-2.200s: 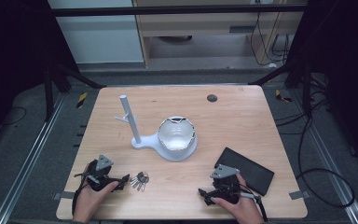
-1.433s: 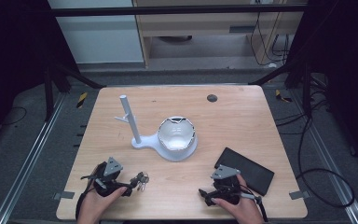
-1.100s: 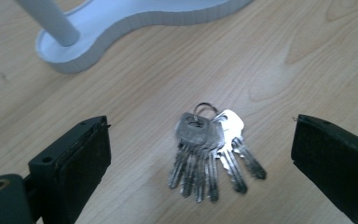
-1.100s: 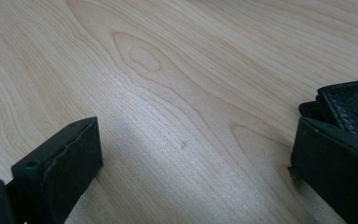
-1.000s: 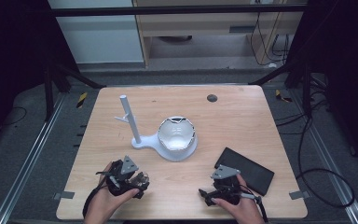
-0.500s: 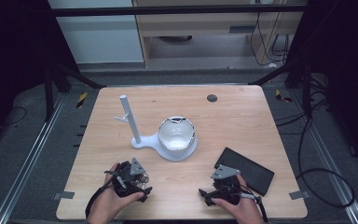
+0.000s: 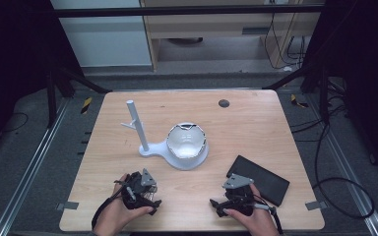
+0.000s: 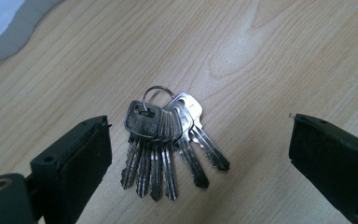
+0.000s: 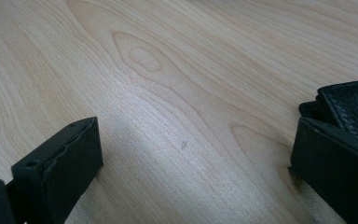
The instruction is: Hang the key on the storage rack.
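Where the left gripper (image 8: pixel 198 154) hangs over the table (image 7: pixel 256 123), its two black jaws stand wide apart, released, with nothing clenched between them. Item one, the bunch of keys (image 8: pixel 165 140): lying flat on the wood in the gap between those jaws, touching neither; several silver keys fanned from one small ring (image 8: pixel 157 93), blades toward the camera, ring end away. The landmark for all places below is this bunch of keys.

Item two, the left gripper as the high view shows it (image 7: pixel 145 194): directly over the keys, at the near left part of the table, held in the person's left hand (image 7: pixel 120 211).

Item three, white stand (image 7: pixel 184 147): beyond the keys, toward the table's middle, a round dish-like base with a thin upright post (image 7: pixel 137 125) at its left. A pale edge of the base shows at the top left corner of the left gripper view (image 8: pixel 9 28).

Item four, right gripper (image 7: pixel 229 200): well to the right of the keys, near the front edge, held in the right hand (image 7: pixel 251 219). Its jaws likewise stand wide apart and released over bare wood (image 9: pixel 191 154).

Item five, black wallet-like case (image 7: pixel 261 179): farther right of the keys, just beside the right gripper; its textured corner (image 9: pixel 349 107) sits behind one jaw.

Item six, small dark round spot (image 7: pixel 223 103): far from the keys, near the table's back edge.
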A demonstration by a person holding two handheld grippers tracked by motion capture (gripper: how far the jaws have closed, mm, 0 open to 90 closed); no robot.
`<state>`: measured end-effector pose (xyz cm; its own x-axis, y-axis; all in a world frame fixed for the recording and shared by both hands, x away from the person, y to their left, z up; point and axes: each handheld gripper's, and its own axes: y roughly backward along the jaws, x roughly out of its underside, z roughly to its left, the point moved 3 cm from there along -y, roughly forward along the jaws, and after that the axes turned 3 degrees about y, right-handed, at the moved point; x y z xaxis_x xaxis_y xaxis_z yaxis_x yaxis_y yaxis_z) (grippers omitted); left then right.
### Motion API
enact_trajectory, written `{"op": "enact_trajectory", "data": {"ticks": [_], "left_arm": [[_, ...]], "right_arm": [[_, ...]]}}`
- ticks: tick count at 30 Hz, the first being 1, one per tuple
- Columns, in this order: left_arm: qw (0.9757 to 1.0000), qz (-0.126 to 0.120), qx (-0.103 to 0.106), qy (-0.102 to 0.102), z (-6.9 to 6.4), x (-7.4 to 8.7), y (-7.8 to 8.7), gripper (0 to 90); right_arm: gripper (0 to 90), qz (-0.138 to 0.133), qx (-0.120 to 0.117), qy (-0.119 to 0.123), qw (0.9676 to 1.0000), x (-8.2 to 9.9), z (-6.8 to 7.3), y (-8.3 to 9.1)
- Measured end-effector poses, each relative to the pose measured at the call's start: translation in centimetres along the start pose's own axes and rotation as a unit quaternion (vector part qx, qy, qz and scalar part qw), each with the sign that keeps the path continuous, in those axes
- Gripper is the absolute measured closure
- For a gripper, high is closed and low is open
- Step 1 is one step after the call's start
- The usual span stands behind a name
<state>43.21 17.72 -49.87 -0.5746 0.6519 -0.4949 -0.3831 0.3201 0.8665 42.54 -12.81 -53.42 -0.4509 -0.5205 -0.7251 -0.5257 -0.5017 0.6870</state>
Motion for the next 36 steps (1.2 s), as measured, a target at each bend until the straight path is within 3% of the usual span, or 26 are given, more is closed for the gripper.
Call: {"op": "enact_trajectory", "data": {"ticks": [4,6,12,21,27,31,36], "left_arm": [[0.9999,0.015,0.002,0.009,0.5,0.2,-0.2,7.9],[0.9995,0.015,0.018,0.022,0.8,0.1,-0.3,11.0],[0.9988,0.019,0.024,0.039,1.7,0.2,-0.3,17.2],[0.9985,0.021,0.021,0.047,2.5,0.3,0.2,27.0],[0.9983,0.032,0.021,0.044,3.0,0.5,0.4,41.7],[0.998,0.041,0.025,0.041,3.0,0.7,0.1,45.9],[0.9975,0.036,0.035,0.05,3.2,0.6,0.0,54.5]], "right_arm": [[2.0,0.0,0.0,0.0,1.0,0.0,0.0,0.0],[2.0,0.0,0.0,0.0,1.0,0.0,0.0,0.0],[2.0,0.0,0.0,0.001,1.0,0.0,0.0,0.0],[2.0,0.001,0.0,0.0,1.0,0.0,0.0,0.0],[2.0,0.001,0.0,0.0,1.0,0.0,0.0,0.0],[2.0,0.001,-0.001,0.0,1.0,0.0,0.0,0.0],[2.0,0.001,0.0,0.001,1.0,0.0,0.0,0.0]]}}
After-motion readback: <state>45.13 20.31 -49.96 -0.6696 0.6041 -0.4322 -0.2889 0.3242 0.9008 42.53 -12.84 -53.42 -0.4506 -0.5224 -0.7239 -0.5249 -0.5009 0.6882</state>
